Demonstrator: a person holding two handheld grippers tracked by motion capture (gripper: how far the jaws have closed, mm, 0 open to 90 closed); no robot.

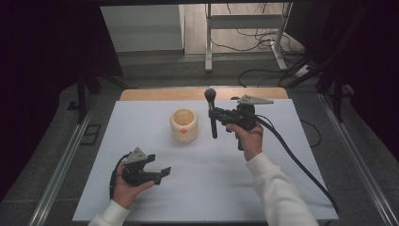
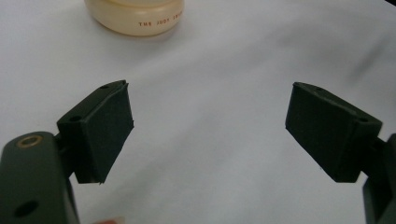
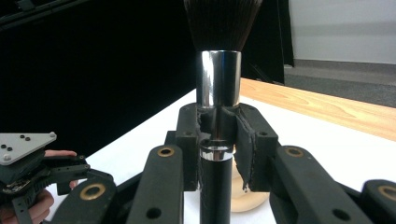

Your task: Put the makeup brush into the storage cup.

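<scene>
From above, the right gripper clamps a makeup brush upright, just right of the cream jar on the white table. Along the left gripper, jaws stand wide apart over bare table. Along the right gripper, pads pinch the brush's handle below its silver ferrule.

on the side of the cream jar, in the left gripper view, small red capital letters read "the judy", then a word that starts with "s" and is cut off. no other text can be read.
</scene>
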